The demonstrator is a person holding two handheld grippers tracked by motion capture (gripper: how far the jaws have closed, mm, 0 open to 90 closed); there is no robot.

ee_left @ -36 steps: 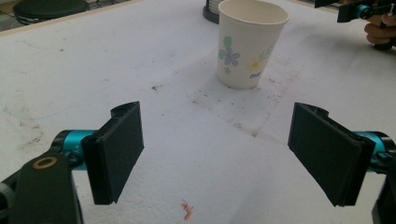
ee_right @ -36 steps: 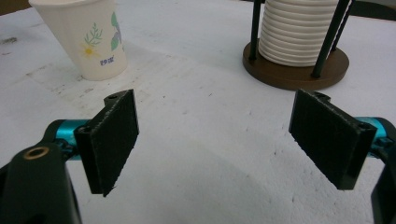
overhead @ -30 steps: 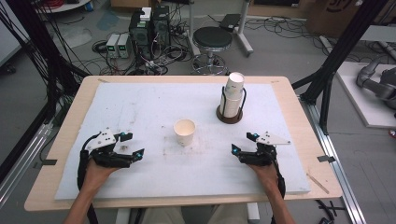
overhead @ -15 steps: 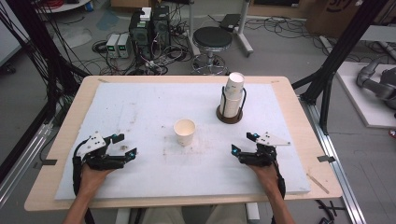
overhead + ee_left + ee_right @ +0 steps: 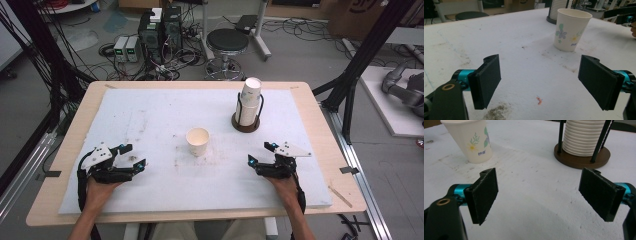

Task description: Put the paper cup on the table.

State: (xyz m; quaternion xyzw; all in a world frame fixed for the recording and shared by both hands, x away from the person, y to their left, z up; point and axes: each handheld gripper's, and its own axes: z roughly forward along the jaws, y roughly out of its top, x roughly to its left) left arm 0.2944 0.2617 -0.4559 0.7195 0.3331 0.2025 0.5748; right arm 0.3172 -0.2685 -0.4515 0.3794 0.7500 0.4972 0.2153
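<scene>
White paper cup (image 5: 197, 141), floral print, upright

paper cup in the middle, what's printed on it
Flowers and green leaves on the cream paper cup, clearest in the right gripper view.

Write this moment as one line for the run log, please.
left gripper: jaws open, empty | right gripper: jaws open, empty | paper cup: upright, between the grippers, untouched | cup stack: in holder

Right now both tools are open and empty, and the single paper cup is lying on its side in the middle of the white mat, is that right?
Not quite. The paper cup stands upright, mouth up, on the white mat, as the high view shows. The rest holds: the left tool and the right tool are both open with nothing between their pads.
</scene>
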